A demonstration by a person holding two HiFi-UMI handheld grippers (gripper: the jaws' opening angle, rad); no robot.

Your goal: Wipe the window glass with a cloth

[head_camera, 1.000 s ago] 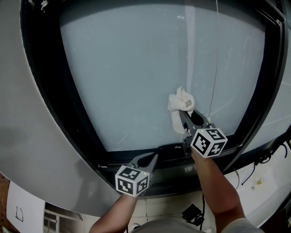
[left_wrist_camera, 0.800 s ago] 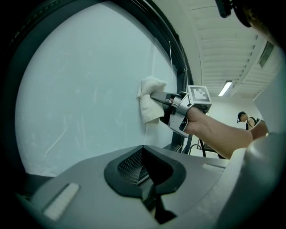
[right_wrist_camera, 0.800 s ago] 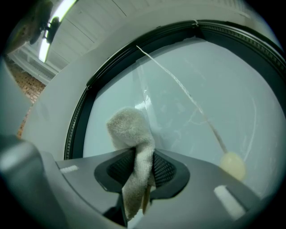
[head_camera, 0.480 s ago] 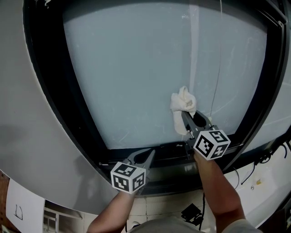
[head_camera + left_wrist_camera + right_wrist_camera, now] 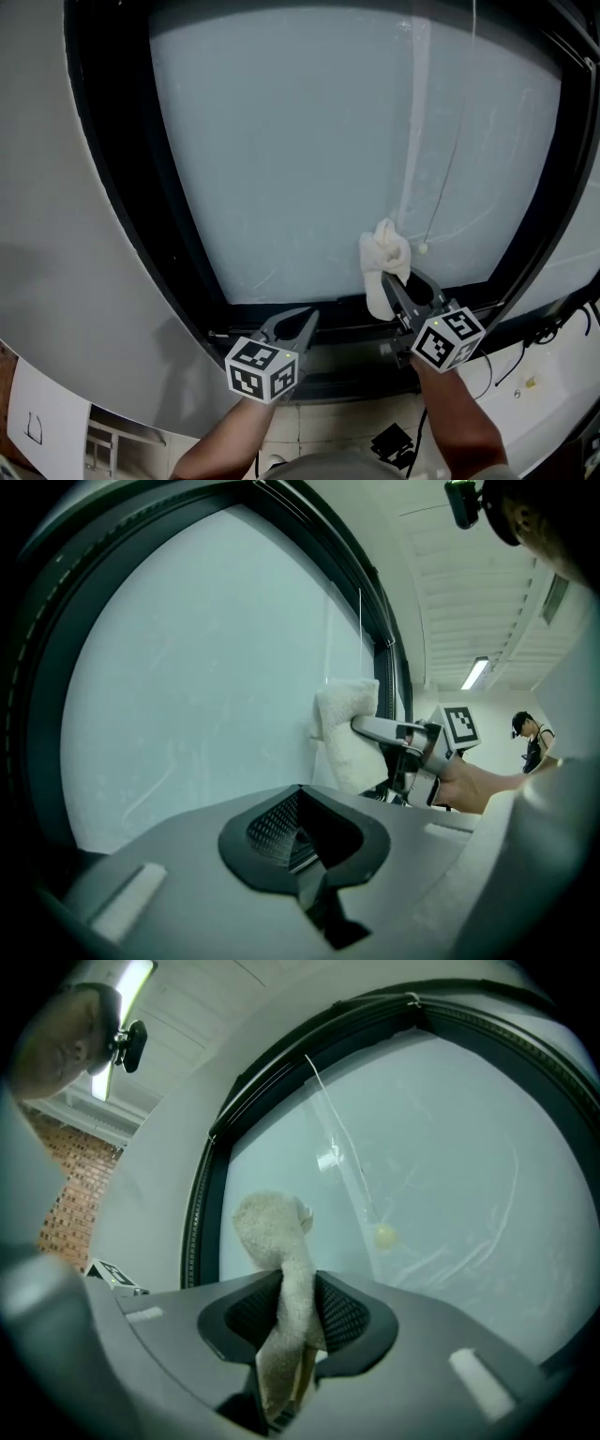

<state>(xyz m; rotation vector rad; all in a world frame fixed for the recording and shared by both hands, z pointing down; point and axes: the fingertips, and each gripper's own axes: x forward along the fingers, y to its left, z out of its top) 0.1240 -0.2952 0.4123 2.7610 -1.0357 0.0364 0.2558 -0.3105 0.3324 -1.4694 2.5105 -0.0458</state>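
Frosted window glass (image 5: 309, 159) sits in a black frame (image 5: 112, 187). The right claw (image 5: 401, 281) is clamped on the white cloth (image 5: 382, 255), which bears against the glass near its lower right corner, beside a hanging cord (image 5: 448, 169). The left claw (image 5: 309, 319) is empty, jaws together, at the frame's bottom edge.

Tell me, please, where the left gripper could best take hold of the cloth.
Probably the bunched upper end of the cloth, from the left: it stands free above the right gripper, which pinches the lower tail. The left gripper is shut, so open it first.
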